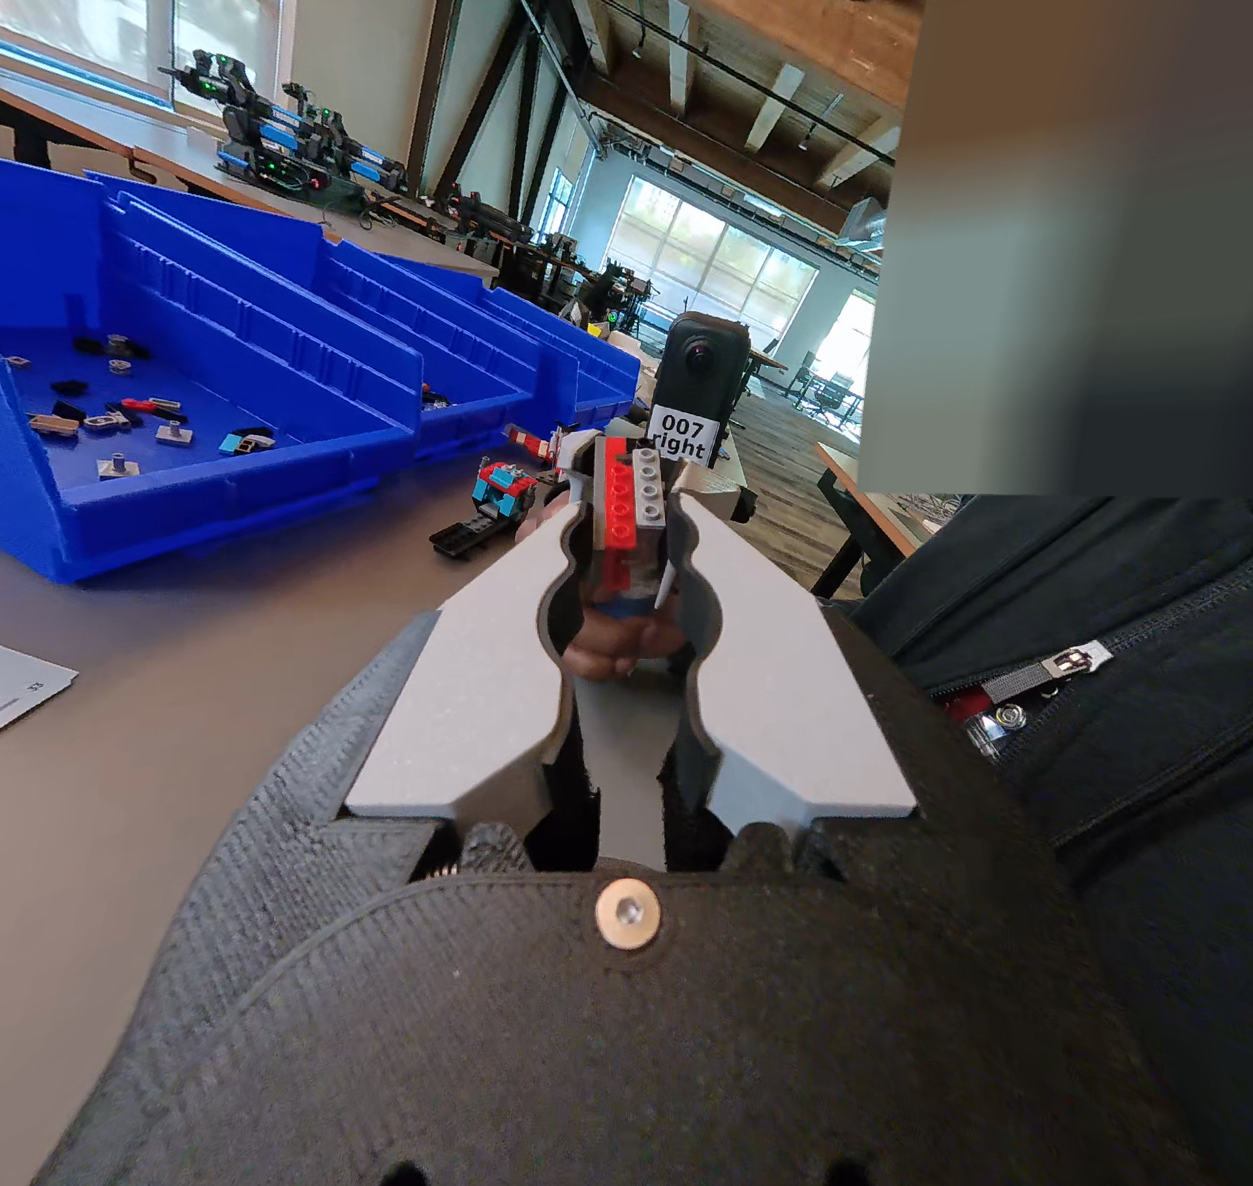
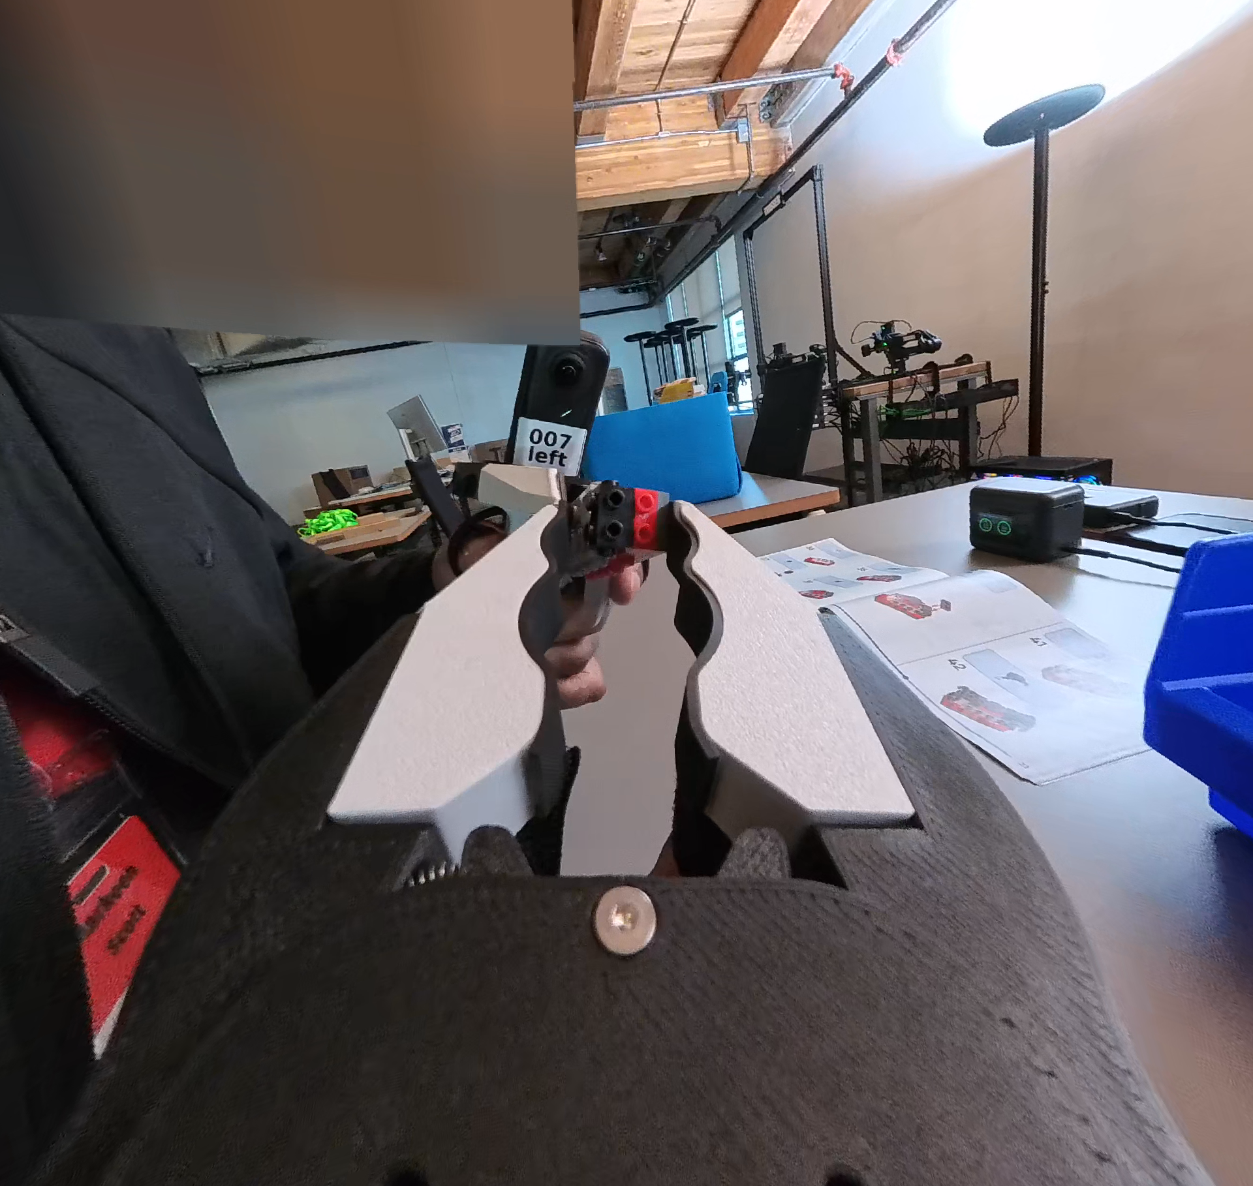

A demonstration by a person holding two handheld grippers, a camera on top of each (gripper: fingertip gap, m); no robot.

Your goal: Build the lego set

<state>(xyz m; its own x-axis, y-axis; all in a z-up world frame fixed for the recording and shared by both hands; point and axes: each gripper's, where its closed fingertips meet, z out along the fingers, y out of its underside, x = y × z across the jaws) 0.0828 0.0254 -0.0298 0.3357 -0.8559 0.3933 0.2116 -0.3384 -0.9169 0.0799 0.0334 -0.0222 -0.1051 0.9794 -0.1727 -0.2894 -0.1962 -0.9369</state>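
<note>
Lego assembly of red and grey studded bricks (image 1: 627,509) — raised above the grey table (image 1: 203,645), pinched at once by the narrowly parted left gripper (image 1: 627,516) and right gripper (image 2: 610,530). Nearby: small red-and-blue lego model (image 1: 502,486), blue plastic bins (image 1: 203,354) of loose pieces, open instruction booklet (image 2: 983,652).

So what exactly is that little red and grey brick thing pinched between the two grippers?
The lego assembly is a small plastic build held in the air above the table: a red studded strip beside a grey studded strip, with black parts at one end. The left gripper and right gripper both clamp it, from opposite sides.
</note>
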